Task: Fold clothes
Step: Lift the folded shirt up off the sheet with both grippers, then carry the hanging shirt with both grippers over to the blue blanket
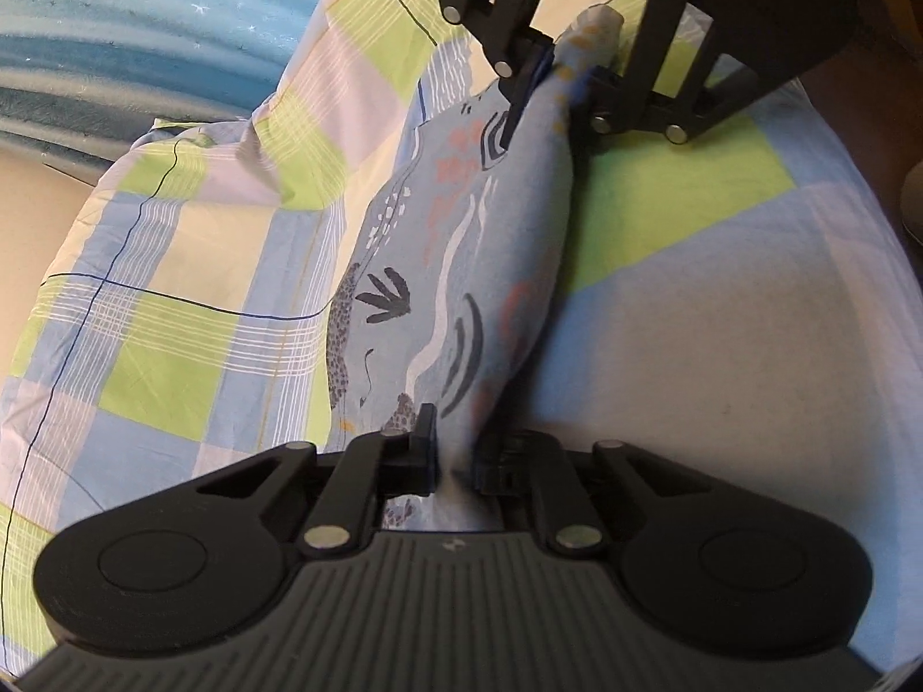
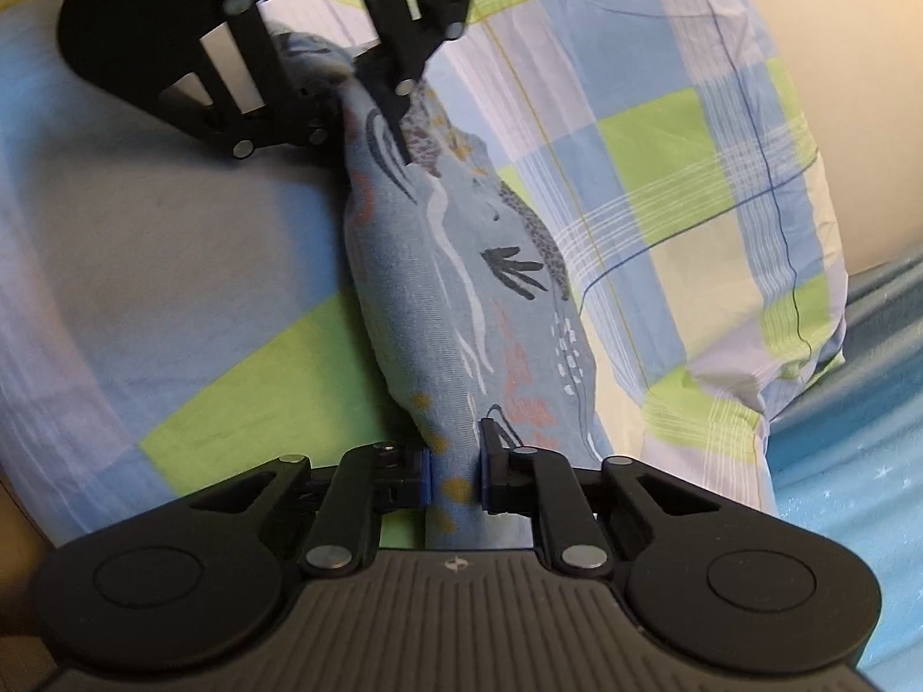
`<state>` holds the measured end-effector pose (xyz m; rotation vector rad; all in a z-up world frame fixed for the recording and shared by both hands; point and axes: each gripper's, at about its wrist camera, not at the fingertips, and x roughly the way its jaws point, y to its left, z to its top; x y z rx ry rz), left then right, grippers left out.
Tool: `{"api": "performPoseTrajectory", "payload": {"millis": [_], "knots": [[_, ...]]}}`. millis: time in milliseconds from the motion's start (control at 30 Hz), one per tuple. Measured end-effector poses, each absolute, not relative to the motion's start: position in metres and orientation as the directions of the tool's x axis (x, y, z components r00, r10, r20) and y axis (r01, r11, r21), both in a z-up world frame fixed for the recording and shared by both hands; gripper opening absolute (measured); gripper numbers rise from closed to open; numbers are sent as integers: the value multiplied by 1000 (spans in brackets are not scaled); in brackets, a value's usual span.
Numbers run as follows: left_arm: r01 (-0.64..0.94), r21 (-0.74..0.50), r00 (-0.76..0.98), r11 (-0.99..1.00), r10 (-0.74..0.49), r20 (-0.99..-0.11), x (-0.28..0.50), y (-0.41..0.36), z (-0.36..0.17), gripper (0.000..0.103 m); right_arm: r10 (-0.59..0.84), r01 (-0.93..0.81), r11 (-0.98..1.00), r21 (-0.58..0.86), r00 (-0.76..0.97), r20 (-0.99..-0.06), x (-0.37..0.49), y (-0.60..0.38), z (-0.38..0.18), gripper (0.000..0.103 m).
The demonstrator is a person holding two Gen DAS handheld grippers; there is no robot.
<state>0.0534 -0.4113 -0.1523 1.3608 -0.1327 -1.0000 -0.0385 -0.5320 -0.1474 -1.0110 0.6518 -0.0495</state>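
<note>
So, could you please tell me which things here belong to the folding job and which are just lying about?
Part of the job:
- printed blue garment, stretched between the two grippers
- left gripper, shut on one end
- right gripper, shut on the other end

Just lying about:
- checked sheet under the garment
- checked pillow
- blue starred cloth

Garment (image 1: 461,265) between tools, over bedsheet (image 1: 721,346)

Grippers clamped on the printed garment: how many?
2. The left gripper pinches one end of the blue printed garment; the right gripper pinches the opposite end. The cloth hangs stretched between them above the checked bedsheet.
</note>
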Motion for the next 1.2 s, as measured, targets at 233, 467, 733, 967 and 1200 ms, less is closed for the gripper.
{"api": "performPoseTrajectory", "payload": {"millis": [233, 467, 733, 967, 1200], "knots": [[474, 880, 627, -35, -688, -365, 48, -408, -135, 6, -340, -190, 556, -809, 836, -430, -46, -530, -128, 9], [445, 894, 599, -51, -725, -339, 24, -403, -127, 6, -383, -147, 544, -826, 832, -401, -72, -531, -109, 9], [431, 901, 543, -46, -785, -299, -16, -416, -103, 6, -454, -99, 508, -856, 813, -364, -119, -544, -80, 8], [417, 907, 484, -56, -831, -273, -59, -423, -85, 6, -519, -44, 494, -868, 787, -335, -160, -553, -58, 8], [379, 923, 436, -66, -867, -241, -94, -428, -63, 6, -563, 8, 484, -875, 768, -304, -198, -556, -44, 8]]}}
